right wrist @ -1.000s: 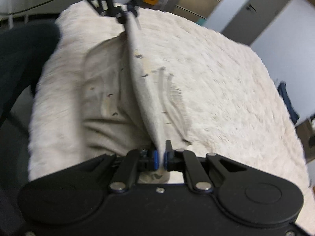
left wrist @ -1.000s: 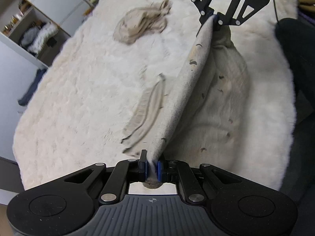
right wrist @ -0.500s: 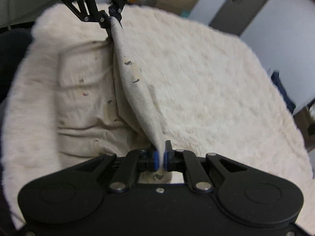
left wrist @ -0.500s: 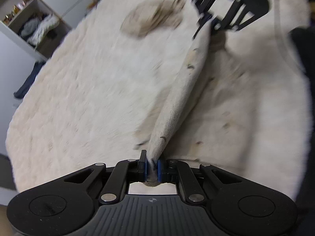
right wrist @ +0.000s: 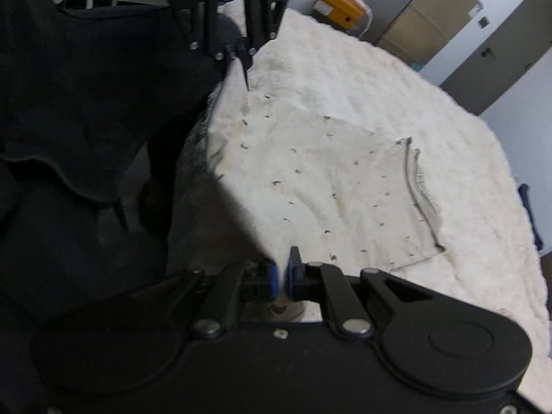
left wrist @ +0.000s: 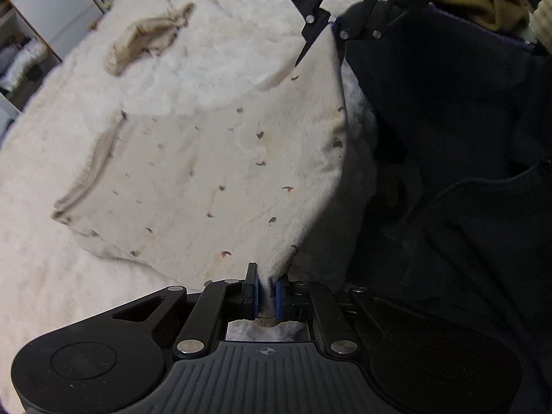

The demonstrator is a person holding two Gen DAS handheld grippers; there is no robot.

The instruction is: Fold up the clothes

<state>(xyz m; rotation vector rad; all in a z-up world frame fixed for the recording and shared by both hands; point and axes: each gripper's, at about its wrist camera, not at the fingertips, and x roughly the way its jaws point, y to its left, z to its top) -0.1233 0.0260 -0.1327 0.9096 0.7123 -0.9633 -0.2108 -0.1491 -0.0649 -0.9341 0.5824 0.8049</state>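
A cream garment (left wrist: 214, 172) with small dark and red marks lies spread on the fluffy white cover (left wrist: 51, 293), its ribbed hem at the far side. My left gripper (left wrist: 265, 293) is shut on one near corner of it. My right gripper (right wrist: 281, 277) is shut on the other near corner, and shows across in the left wrist view (left wrist: 333, 29). The held edge runs taut between them at the bed's near edge. The garment also shows in the right wrist view (right wrist: 327, 186), where the left gripper (right wrist: 238, 53) is at the top.
A crumpled beige garment (left wrist: 145, 41) lies farther back on the cover. The person's dark clothing (left wrist: 465, 172) fills the side beyond the bed's edge. Shelves (left wrist: 20, 51) and grey cabinets (right wrist: 483, 41) stand around. A yellow box (right wrist: 341, 8) sits behind.
Both grippers have pulled the held edge over toward the person, so the garment now lies spread flat over the cover instead of standing as a raised fold.
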